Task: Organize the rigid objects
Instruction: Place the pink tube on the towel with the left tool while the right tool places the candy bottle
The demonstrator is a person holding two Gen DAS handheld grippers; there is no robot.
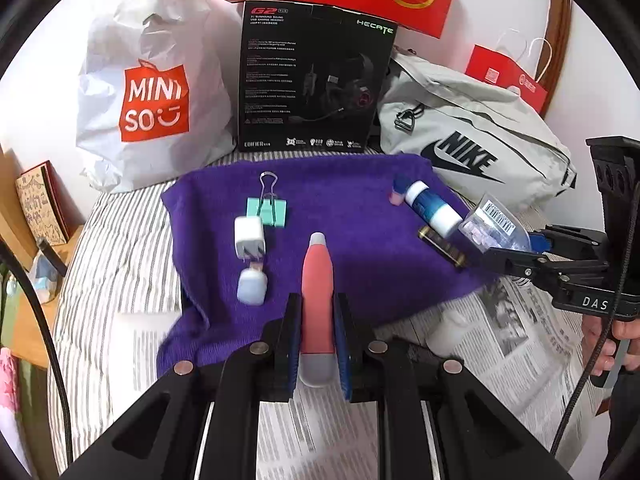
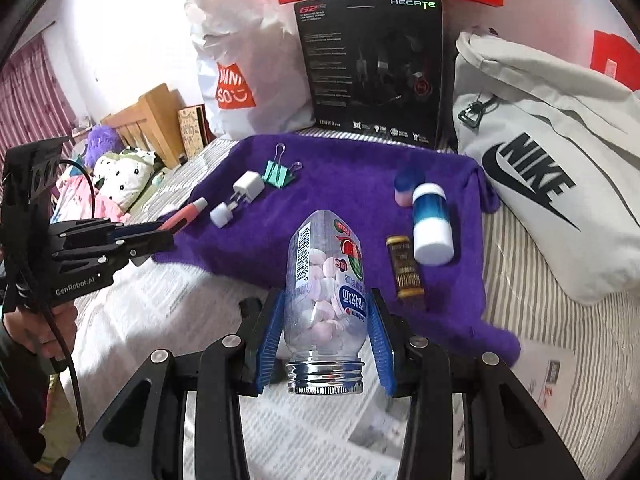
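Observation:
My left gripper (image 1: 316, 312) is shut on a pink pen-shaped tube (image 1: 317, 292) with grey ends, above the near edge of the purple towel (image 1: 352, 216). My right gripper (image 2: 326, 320) is shut on a clear candy bottle (image 2: 326, 280) with pink tablets and no cap, over the towel's front edge. On the towel lie a mint binder clip (image 1: 267, 210), a white charger plug (image 1: 249, 238), a small pale cap (image 1: 252, 286), a blue-and-white tube (image 1: 432, 208), a small blue-pink cap (image 1: 398, 190) and a dark gold-trimmed bar (image 1: 442, 247).
Behind the towel stand a white Miniso bag (image 1: 152, 96), a black headset box (image 1: 312, 80) and a grey Nike bag (image 1: 472, 140). Newspaper (image 1: 516, 332) covers the striped bed in front. A wooden headboard (image 2: 156, 120) and plush toys are at the left.

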